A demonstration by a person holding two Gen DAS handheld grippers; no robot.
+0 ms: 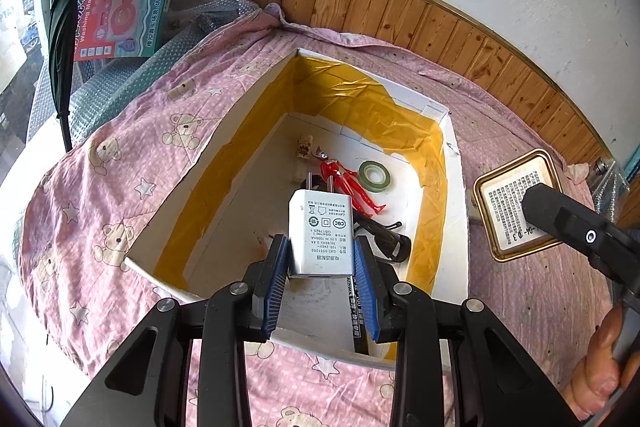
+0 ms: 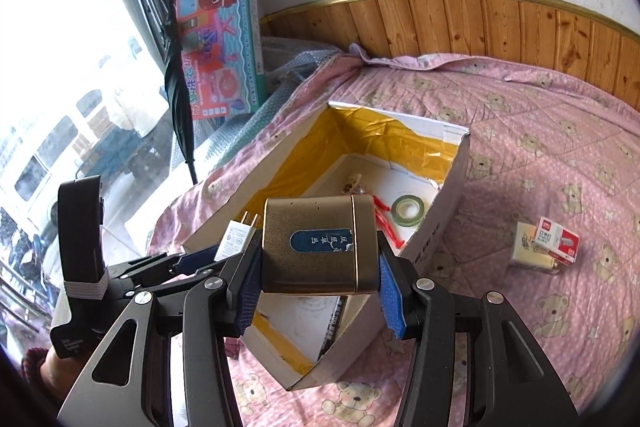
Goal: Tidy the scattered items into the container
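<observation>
Left wrist view: the white rectangular plastic plug adapter point(image 1: 321, 231) is sitting pinched between the blue ribbed pads point(image 1: 276, 281) of the left gripper point(image 1: 320, 267), hanging over the near part of the open white cardboard box with yellow tape lining point(image 1: 248, 163).
Adapter axis: its long axis is running along the fingers, with the two metal prongs pointing away from the camera toward the box's far wall.
Right wrist view: the bronze rounded-square metal tin with a blue label point(image 2: 320, 251) is being squeezed between the blue pads of the right gripper point(image 2: 320, 283), hovering above the box's near rim.
Tin facing: its labelled broad face is facing the camera, with the lid seam running upright near its right side.
Box contents: a red plastic figure point(image 1: 352, 187), a green tape roll point(image 1: 374, 177), a black cylindrical torch point(image 1: 390, 241) and a small pale packet point(image 1: 305, 147) are lying on the floor, leaving its left half bare.
Room outside: a red-and-white staple box on a cream packet point(image 2: 546, 243) is lying well right of the box on the pink bear-print quilt point(image 2: 540, 131).
Edges: a wooden panel point(image 2: 480, 23) is bordering the quilt behind.
</observation>
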